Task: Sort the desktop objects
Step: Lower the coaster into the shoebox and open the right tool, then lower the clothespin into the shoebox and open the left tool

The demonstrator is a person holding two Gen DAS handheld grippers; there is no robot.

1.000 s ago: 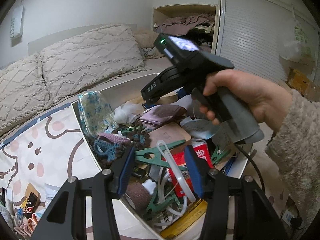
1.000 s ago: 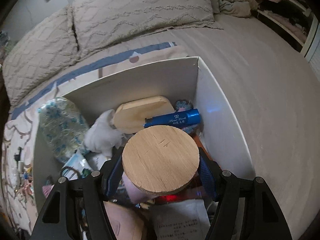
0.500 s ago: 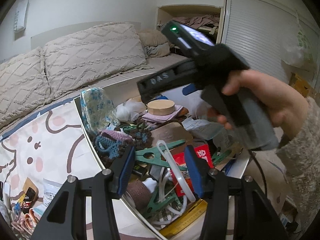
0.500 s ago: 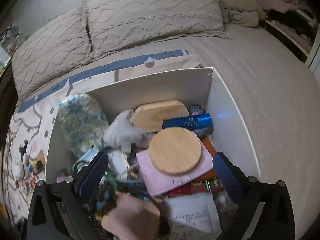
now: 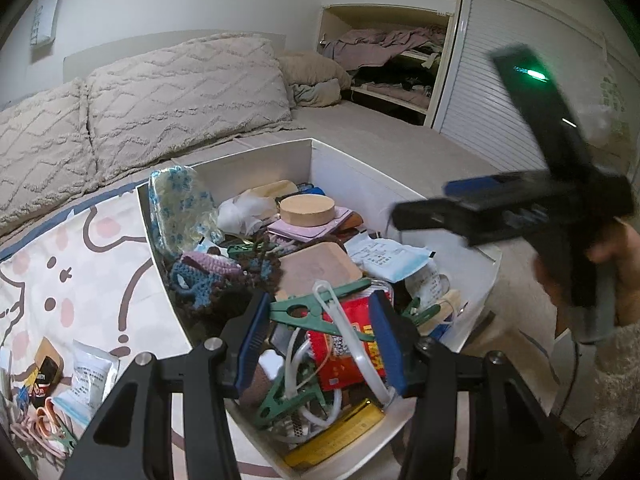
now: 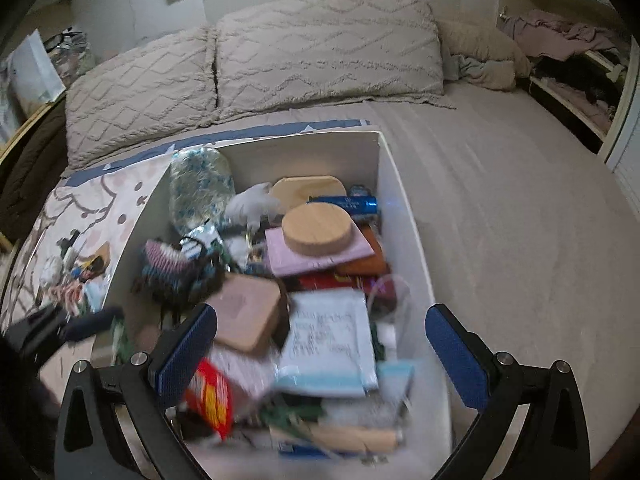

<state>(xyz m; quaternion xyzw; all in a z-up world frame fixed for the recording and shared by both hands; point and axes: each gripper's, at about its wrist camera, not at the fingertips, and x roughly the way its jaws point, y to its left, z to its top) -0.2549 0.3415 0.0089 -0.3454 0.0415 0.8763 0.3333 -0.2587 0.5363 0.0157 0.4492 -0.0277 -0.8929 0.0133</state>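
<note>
A white box [image 6: 404, 200] full of mixed objects sits on the bed; it also shows in the left wrist view [image 5: 344, 168]. A round wooden lid [image 6: 318, 230] lies on a pink notebook [image 6: 304, 260] at the far end of the box, also seen in the left wrist view [image 5: 307, 210]. My right gripper [image 6: 320, 356] is open and empty, raised above the near end of the box; its body [image 5: 520, 208] shows blurred at the right of the left wrist view. My left gripper [image 5: 318, 340] is open and empty, above green clips [image 5: 320, 300] and a red packet [image 5: 348, 344].
A blue tube [image 6: 344, 205], a wooden tray [image 6: 308, 189], a patterned bag [image 6: 200, 188] and crochet pieces [image 6: 176, 268] lie in the box. Small items [image 5: 60, 384] lie on the printed sheet left of it. Pillows [image 6: 320, 52] are behind.
My right gripper let go of the round wooden lid onto the pink notebook, opened wide, then pulled back and up from the box. My left gripper stayed in place.
</note>
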